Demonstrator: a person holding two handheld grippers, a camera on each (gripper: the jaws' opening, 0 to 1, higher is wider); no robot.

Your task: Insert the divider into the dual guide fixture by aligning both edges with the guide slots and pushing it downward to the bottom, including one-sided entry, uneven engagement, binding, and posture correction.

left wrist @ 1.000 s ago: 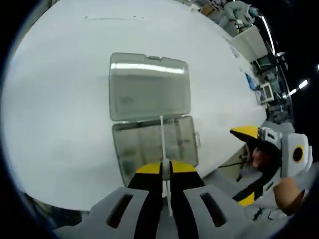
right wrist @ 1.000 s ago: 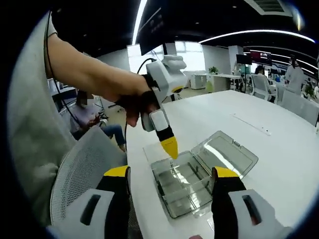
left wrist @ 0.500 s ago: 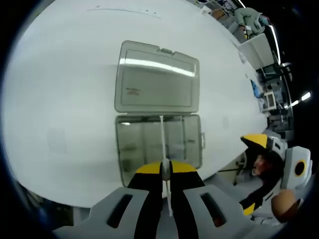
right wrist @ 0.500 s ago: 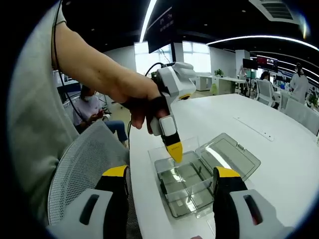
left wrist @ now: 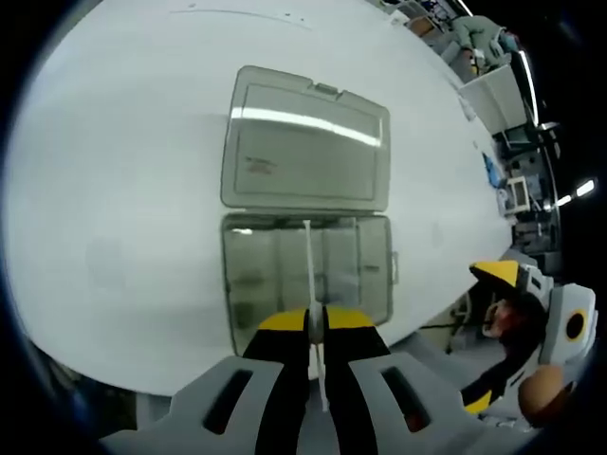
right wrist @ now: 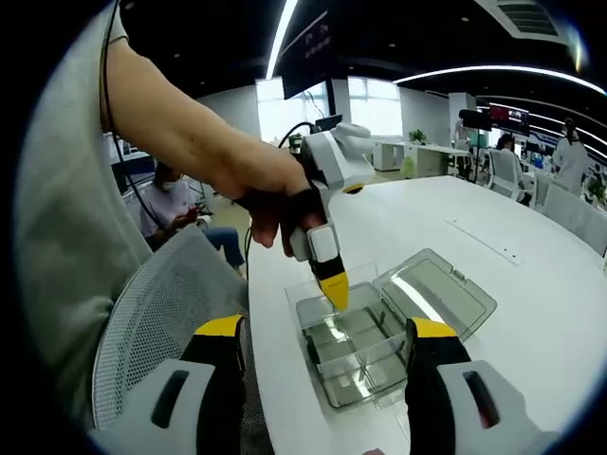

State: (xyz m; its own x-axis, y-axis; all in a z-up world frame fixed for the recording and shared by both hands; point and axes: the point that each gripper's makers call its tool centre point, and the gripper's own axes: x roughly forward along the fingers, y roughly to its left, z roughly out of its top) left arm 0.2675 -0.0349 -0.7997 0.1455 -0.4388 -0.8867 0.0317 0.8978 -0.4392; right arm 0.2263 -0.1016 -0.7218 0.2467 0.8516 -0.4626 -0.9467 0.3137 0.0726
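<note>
My left tool (left wrist: 315, 322) has drifted nearer the open box (left wrist: 308, 275) at frame centre on the bench (left wrist: 123, 190), clamping the divider (left wrist: 309, 265) above its slots. Right tool (right wrist: 327, 346) gapes wide. Insertion remains.

white table (left wrist: 123, 190), mesh chair (right wrist: 152, 322), seated person (right wrist: 171, 204) beyond.
</note>
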